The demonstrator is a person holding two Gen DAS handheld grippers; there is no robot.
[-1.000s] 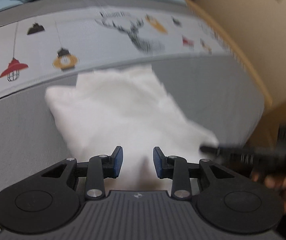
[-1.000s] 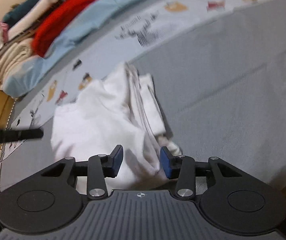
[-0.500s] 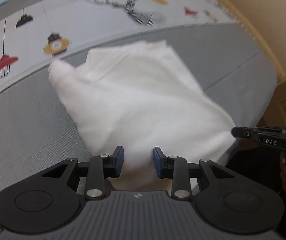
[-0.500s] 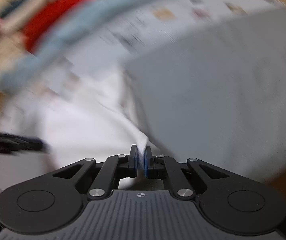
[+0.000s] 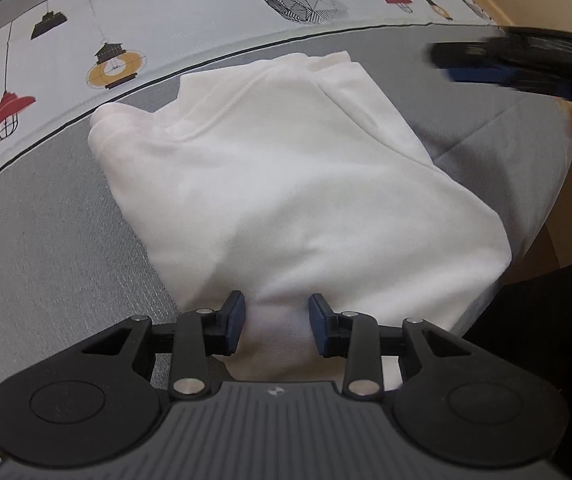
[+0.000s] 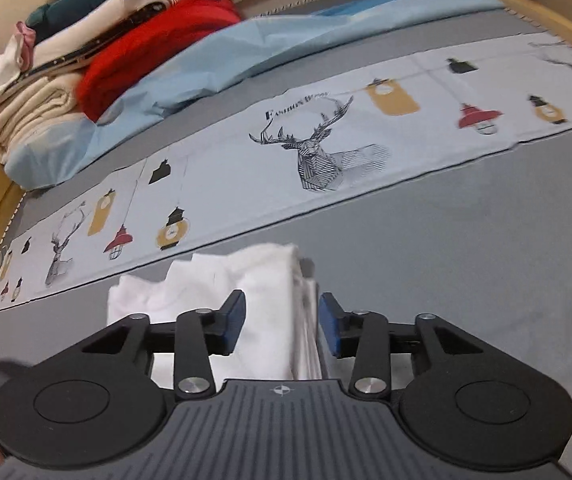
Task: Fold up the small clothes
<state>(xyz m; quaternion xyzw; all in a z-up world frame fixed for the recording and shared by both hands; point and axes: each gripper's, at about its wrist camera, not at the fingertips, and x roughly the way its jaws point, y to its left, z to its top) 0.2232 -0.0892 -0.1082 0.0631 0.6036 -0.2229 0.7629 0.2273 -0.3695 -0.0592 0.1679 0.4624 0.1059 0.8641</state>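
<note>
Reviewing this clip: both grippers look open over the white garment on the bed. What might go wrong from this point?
1. The white garment lies close to the bed edge on the right of the left wrist view; a tug that way might slide it off.
2. Several stacked layers show along the folded edge between the right gripper fingers; a shallow pinch may catch only some.
3. The open left gripper pins nothing, so the fold could shift.
</note>
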